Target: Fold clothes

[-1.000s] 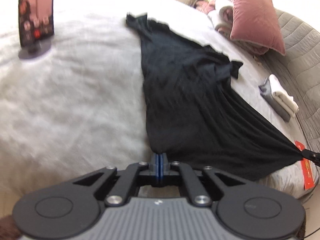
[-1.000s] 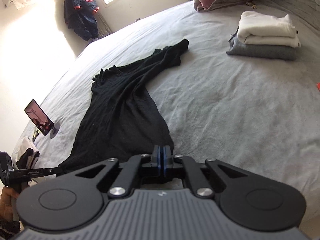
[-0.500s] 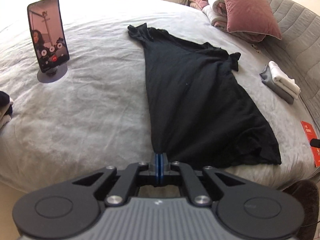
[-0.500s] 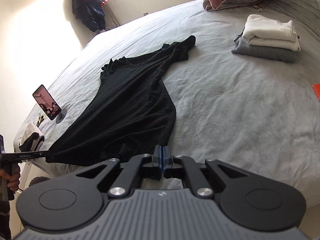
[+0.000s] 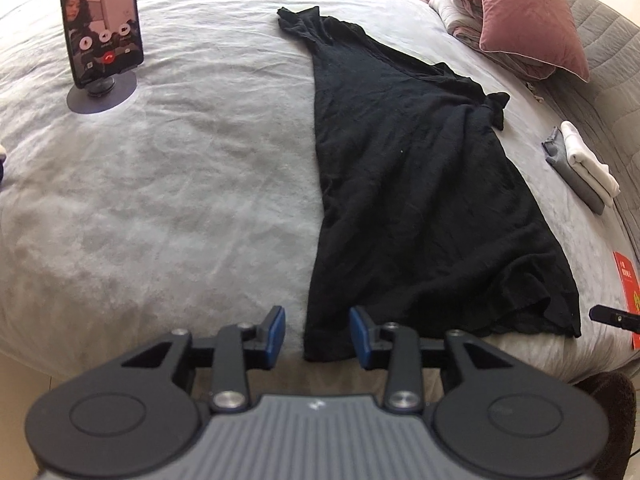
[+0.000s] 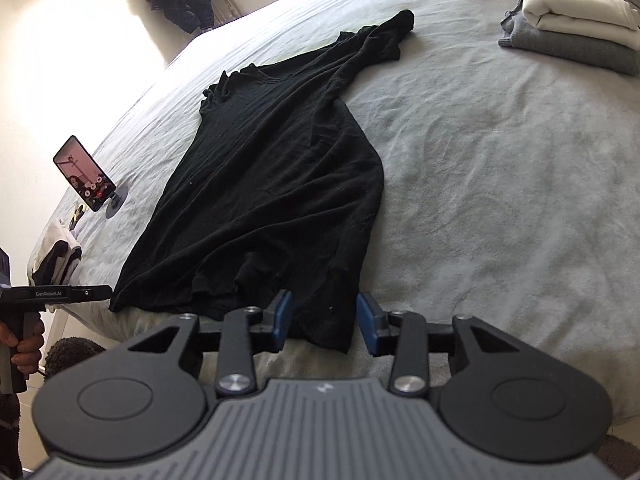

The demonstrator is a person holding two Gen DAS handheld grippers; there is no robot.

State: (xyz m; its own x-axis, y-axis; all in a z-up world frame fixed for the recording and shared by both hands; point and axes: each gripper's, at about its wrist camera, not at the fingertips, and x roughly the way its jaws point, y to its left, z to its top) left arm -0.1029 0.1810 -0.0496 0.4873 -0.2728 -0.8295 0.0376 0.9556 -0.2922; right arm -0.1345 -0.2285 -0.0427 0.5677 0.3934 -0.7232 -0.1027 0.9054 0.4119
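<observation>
Left claw [image 5: 317,336]: jaws opening, near hem corner of the black shirt [image 5: 420,200] between the pads, nothing gripped.
Right claw [image 6: 324,322]: jaws opening too, other hem corner loose between them, no hold.
Shirt: spread flat on the bed [image 5: 180,184], hem at the near edge, sleeves far off toward the pillow [image 5: 528,16].
Further out: phone [image 5: 102,20] on its stand, folded stack [image 6: 576,20] well apart.
Progress: laid out, looks ready; folds themselves not yet begun.
Done: two garments apparently stacked.
</observation>
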